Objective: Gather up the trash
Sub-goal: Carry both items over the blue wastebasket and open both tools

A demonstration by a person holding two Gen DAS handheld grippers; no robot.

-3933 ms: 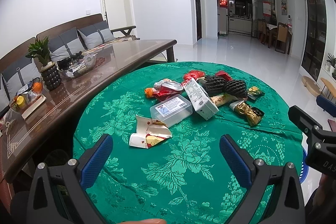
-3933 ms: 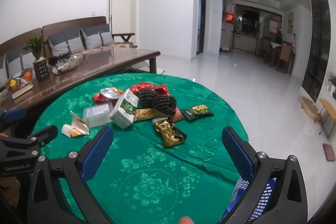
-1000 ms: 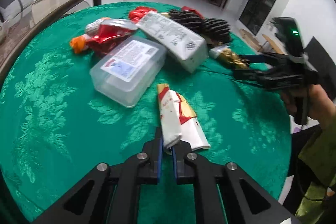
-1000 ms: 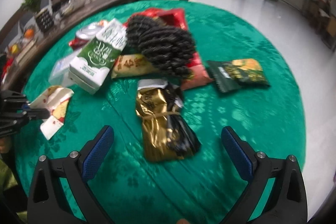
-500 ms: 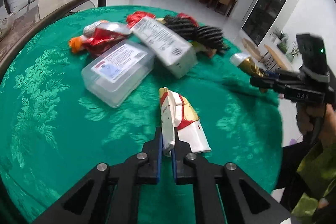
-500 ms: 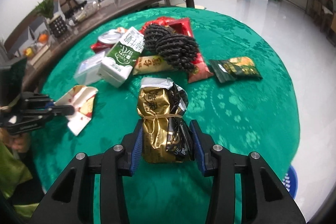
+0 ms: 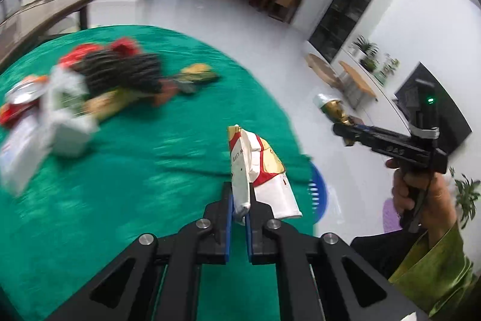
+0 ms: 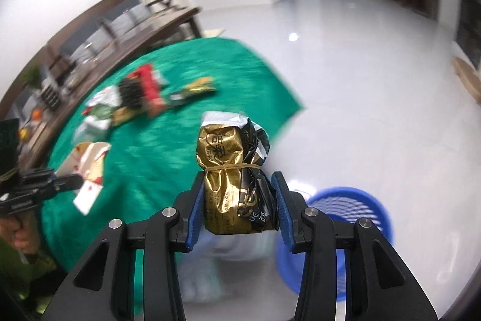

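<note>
My left gripper [image 7: 239, 208] is shut on a white, red and gold wrapper [image 7: 258, 170], held above the right edge of the green table [image 7: 135, 170]. My right gripper [image 8: 237, 208] is shut on a gold and black snack bag [image 8: 234, 173] tied with a rubber band, held off the table above the floor. A blue plastic basket [image 8: 345, 218] stands on the floor just beyond it; it also shows in the left wrist view [image 7: 317, 191]. The right gripper [image 7: 345, 125] and the left gripper [image 8: 72, 181] each show in the other's view.
Remaining trash lies in a blurred heap on the table: a white carton [image 7: 66, 116], black ridged items [image 7: 120, 71], red wrappers [image 7: 123, 45], a green-gold packet [image 7: 198, 72]. A brown wooden table [image 8: 135, 35] stands behind. White tiled floor [image 8: 360, 80] spreads to the right.
Both grippers have swung right with their loads, from over the table toward its right edge and the blue basket. The right gripper's bag is now over the floor.
</note>
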